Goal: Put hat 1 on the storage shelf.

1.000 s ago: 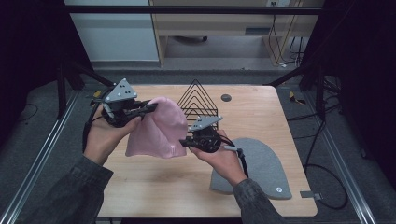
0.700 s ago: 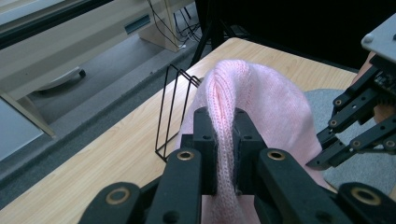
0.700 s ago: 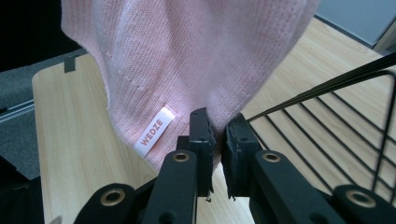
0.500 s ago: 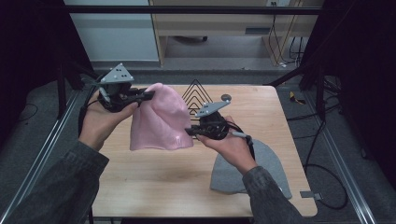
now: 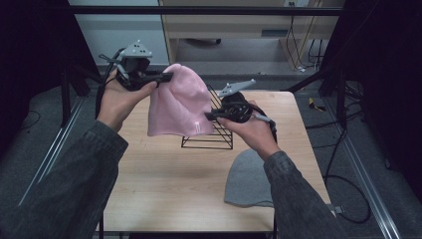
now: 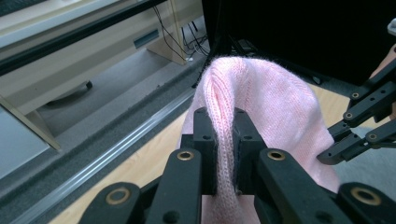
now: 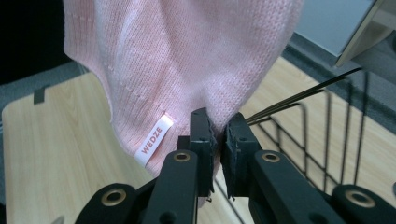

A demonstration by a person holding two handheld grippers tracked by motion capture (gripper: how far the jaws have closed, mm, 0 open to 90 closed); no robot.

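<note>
a pink rib-knit beanie (image 5: 178, 104) hangs lifted above the wooden table (image 5: 164, 179), stretched between both tools. its small white tag (image 7: 153, 140) reads "wedze" in orange. the left gripper (image 5: 160, 78) pinches a fold near the rounded crown; the right gripper (image 5: 211, 115) clamps the hem edge. just behind stands a black wire rack (image 5: 211, 134); a grey felt-like beanie (image 5: 249, 180) lies flat nearby.

Both hand-held grippers (image 5: 164, 77) (image 5: 211, 115) raised, jaws clamped.

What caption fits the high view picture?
Two grippers, left and right, hold a pink hat above a wire rack.
</note>
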